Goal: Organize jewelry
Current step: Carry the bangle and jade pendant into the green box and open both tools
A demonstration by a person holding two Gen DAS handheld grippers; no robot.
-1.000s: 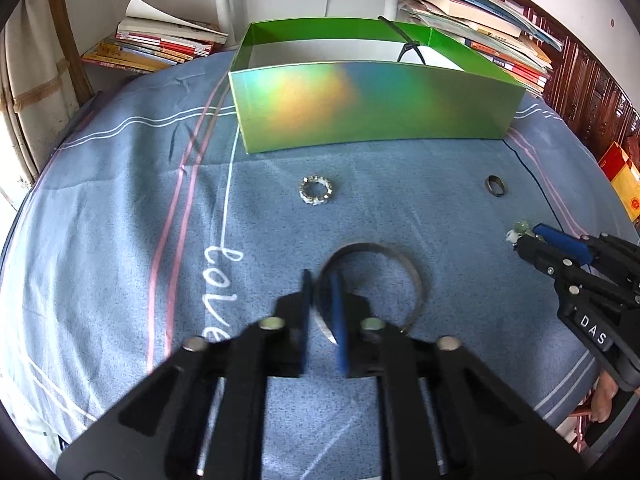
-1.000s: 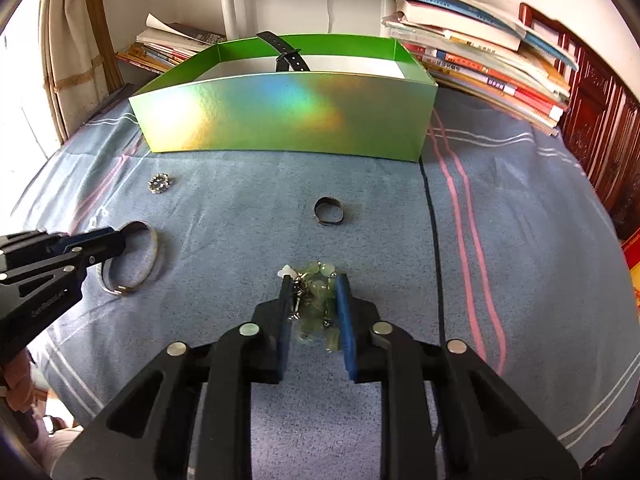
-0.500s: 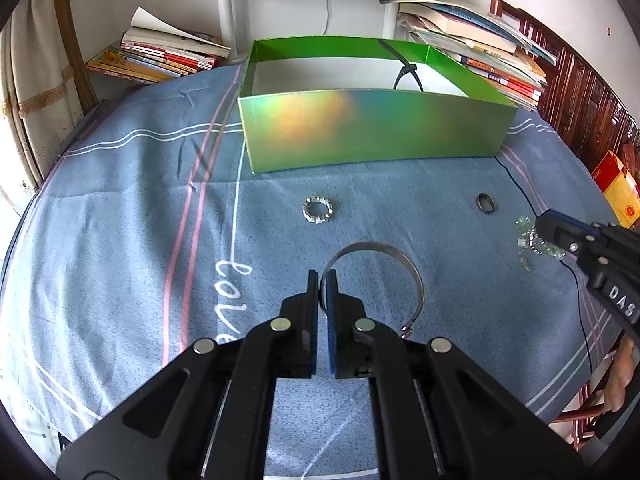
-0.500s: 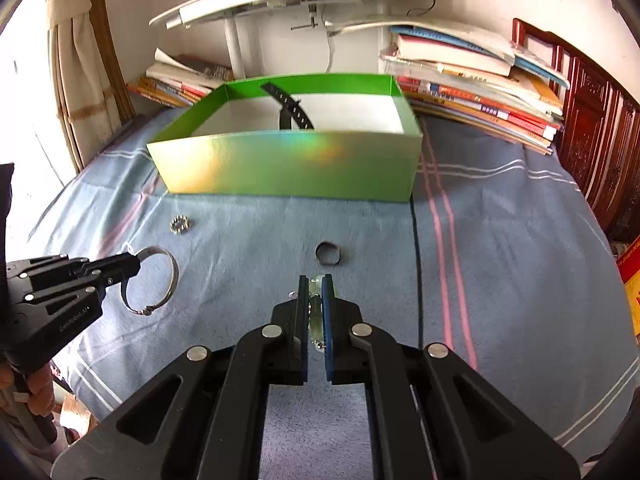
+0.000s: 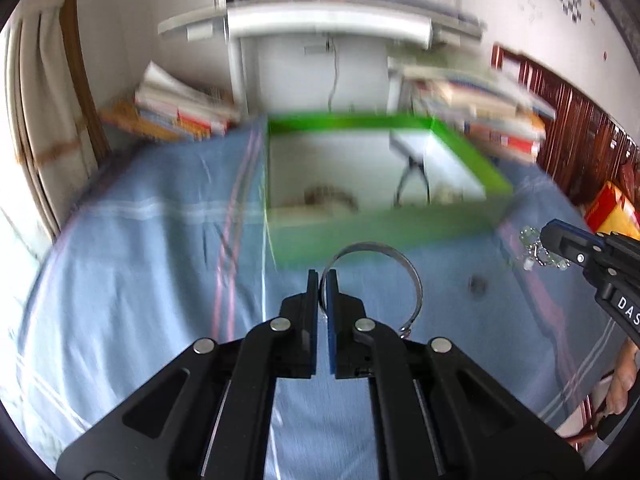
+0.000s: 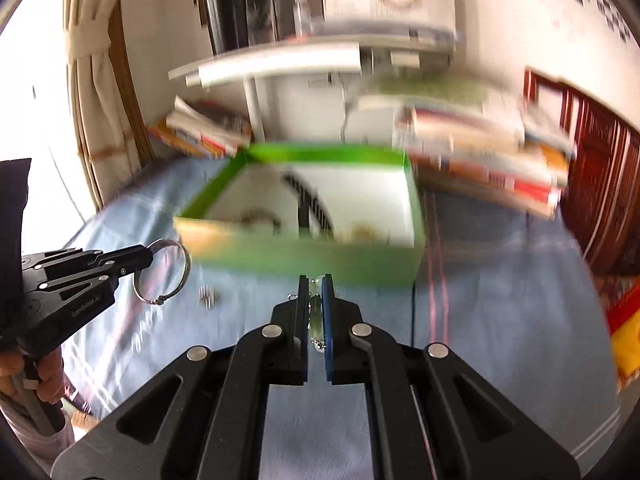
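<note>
silver bangle (image 5: 376,276) hangs above the blue cloth (image 5: 140,280), pinched at its rim by the closed left gripper (image 5: 322,280). right gripper (image 6: 316,286) is clamped on a pale green beaded bracelet (image 6: 316,316). both hover just before the green box (image 6: 304,256); small ring (image 5: 477,285) lies on the cloth.

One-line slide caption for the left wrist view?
Left gripper lifts a silver bangle toward the green box while the right gripper carries a beaded bracelet.
</note>
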